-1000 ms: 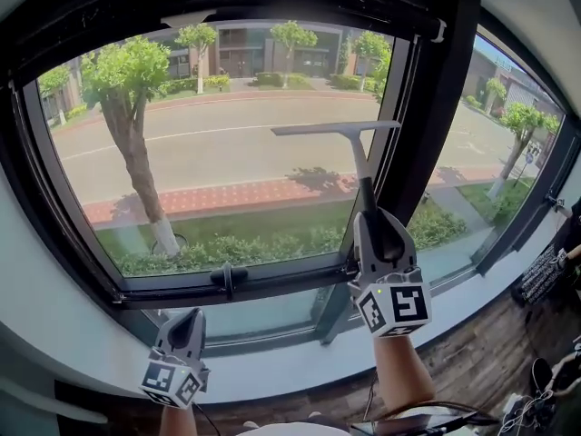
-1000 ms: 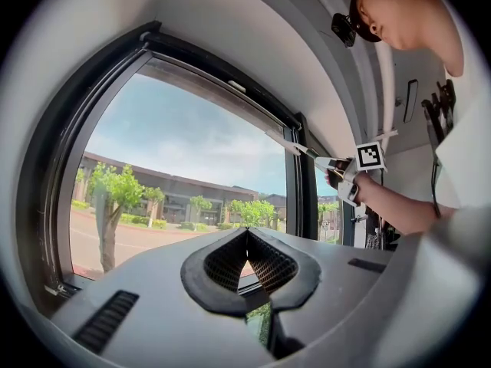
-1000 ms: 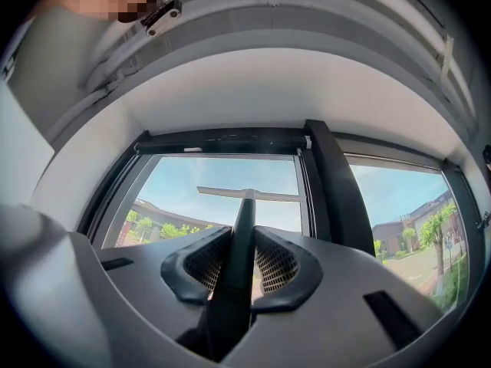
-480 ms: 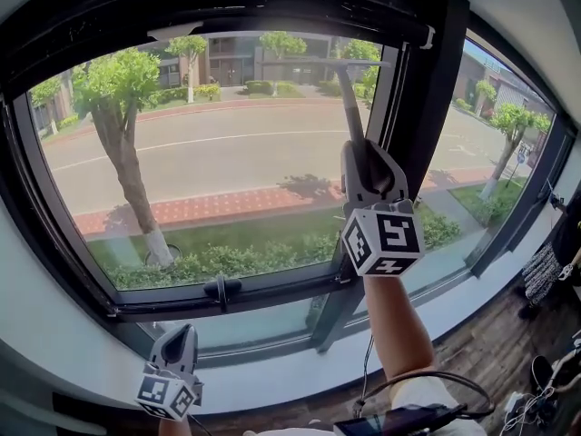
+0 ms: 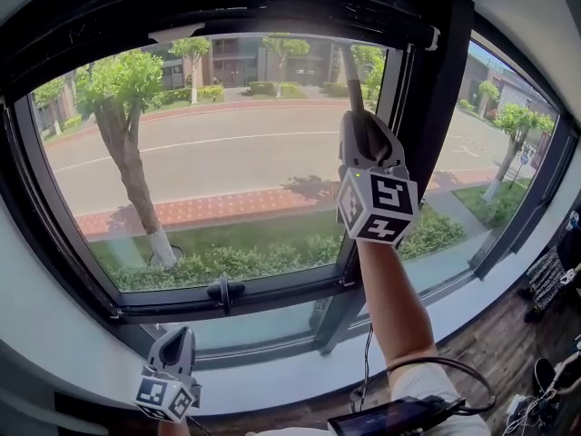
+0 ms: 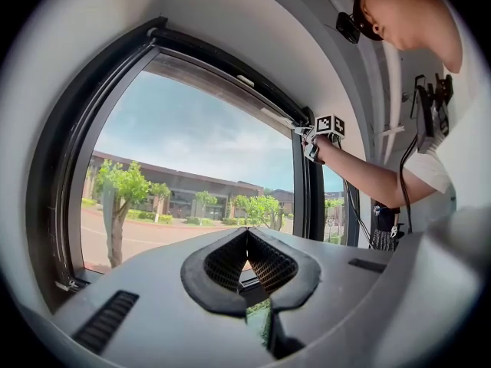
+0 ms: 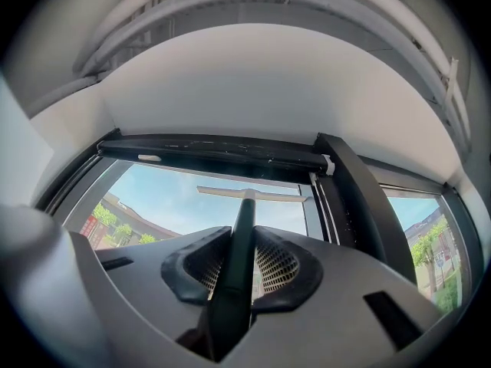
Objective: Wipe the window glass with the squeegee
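Observation:
The squeegee has a dark handle (image 5: 352,84) and a pale blade (image 7: 249,193). In the right gripper view the blade lies level against the window glass (image 5: 209,162), just under the black top frame. My right gripper (image 5: 361,134) is raised high at the pane's right side. It (image 7: 238,255) is shut on the squeegee handle (image 7: 236,244). In the head view the blade is lost against the dark top frame. My left gripper (image 5: 174,357) hangs low below the sill, and in its own view it (image 6: 247,240) is shut with nothing in it.
A thick black mullion (image 5: 436,107) stands right of the pane, with a second window (image 5: 495,143) beyond it. A black window handle (image 5: 224,289) sits on the lower frame. The white sill (image 5: 272,371) runs below. A person's arm (image 6: 368,176) reaches up to the right gripper.
The right gripper has carried the squeegee upward along the glass, from mid-pane to the top frame. The left gripper has barely moved.

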The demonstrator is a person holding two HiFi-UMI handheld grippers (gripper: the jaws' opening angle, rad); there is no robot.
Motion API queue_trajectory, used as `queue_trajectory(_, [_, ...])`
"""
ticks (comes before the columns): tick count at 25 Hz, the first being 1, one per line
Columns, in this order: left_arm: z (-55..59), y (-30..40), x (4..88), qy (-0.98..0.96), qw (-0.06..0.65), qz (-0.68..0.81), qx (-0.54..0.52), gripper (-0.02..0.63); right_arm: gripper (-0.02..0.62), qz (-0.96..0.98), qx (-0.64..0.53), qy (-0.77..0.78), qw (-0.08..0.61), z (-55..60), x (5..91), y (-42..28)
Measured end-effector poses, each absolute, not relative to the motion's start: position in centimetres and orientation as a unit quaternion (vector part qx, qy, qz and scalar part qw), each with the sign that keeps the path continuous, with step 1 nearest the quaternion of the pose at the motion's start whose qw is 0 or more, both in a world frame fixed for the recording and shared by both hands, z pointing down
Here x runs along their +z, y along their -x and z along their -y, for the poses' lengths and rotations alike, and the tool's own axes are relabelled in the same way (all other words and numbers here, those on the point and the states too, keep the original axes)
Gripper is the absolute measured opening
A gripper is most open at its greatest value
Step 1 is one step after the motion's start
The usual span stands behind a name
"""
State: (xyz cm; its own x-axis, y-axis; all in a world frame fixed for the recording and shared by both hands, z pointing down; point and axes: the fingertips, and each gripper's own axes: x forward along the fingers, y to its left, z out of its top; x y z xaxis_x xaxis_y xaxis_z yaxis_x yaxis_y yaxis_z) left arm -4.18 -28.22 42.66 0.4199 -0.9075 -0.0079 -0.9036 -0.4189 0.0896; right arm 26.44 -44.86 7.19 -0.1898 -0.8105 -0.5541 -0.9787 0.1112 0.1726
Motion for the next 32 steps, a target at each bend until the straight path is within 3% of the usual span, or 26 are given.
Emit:
queue_trajectory(13, [28.4, 4.2, 42.7, -0.842, 0.036, 0.537, -0.029, 0.016, 0.098, -0.727, 0.255, 0.610, 0.185, 45.5, 7.6, -26.3])
queue_trajectory(32, [28.2, 3.7, 43.2, -0.844, 0.045, 0.533, -0.025, 0.015, 0.098, -0.732, 0.242, 0.617, 0.156, 45.1, 13.8, -26.5])
